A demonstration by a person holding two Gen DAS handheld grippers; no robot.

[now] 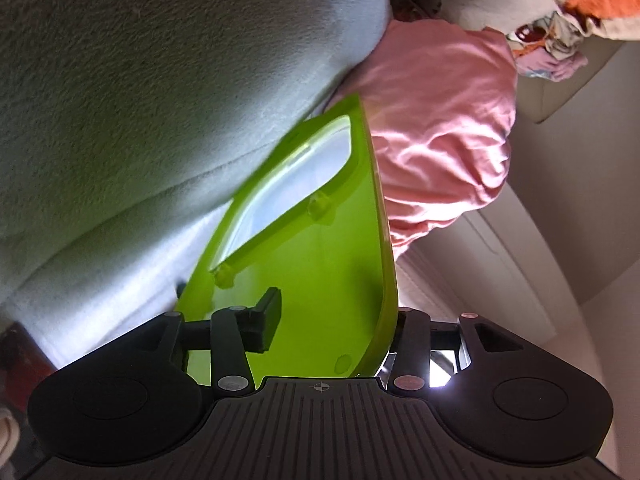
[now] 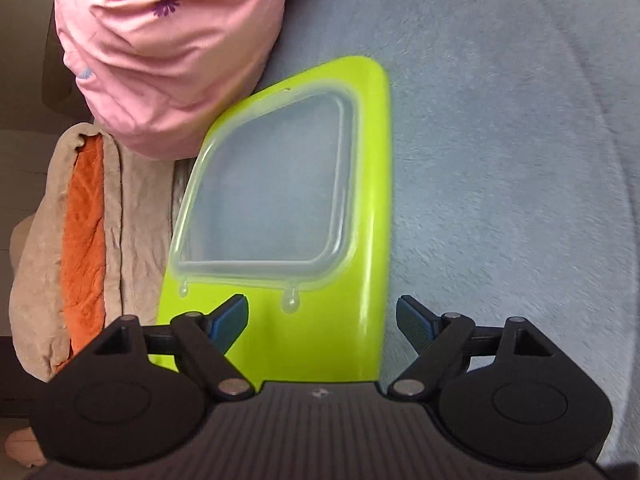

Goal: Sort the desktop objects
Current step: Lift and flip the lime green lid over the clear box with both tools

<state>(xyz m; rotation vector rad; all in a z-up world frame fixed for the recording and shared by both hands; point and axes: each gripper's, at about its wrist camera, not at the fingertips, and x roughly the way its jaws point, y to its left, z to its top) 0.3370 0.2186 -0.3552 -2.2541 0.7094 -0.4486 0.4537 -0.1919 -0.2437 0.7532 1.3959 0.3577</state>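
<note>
The lime-green lid point(image 2: 360, 216), a flat plastic cover with a clear window point(image 2: 268, 184) and a translucent seal around it, lies on a pale blue fleece blanket point(image 2: 500, 160). In the right wrist view it runs from the camera body at 6 o'clock up toward 12 o'clock, its far corner reaching almost to the pink cloth.

The left gripper point(image 1: 332, 316) has the lid's near end between its jaws, which stand narrow. One black pad point(image 1: 266, 318) lies against the green face at about 7 o'clock of the lid; the other finger is hidden behind the lid's edge, so a firm pinch seems likely, though I cannot confirm it. In that view the lid appears tilted, one long edge raised. That would suit carrying it off the blanket.

The right gripper point(image 2: 322, 322) hovers over the same end with its jaws wide. One blue pad point(image 2: 230, 320) sits above the green surface and the other over the blanket just past the lid's edge, neither visibly pressing. Judging by this, the right side has no grip and the left carries the lid.

At 11 o'clock from the lid sits a bundled pink cloth point(image 2: 168, 52), touching or just overlapping its corner. At 9 o'clock lies a beige and orange towel point(image 2: 86, 248).
</note>
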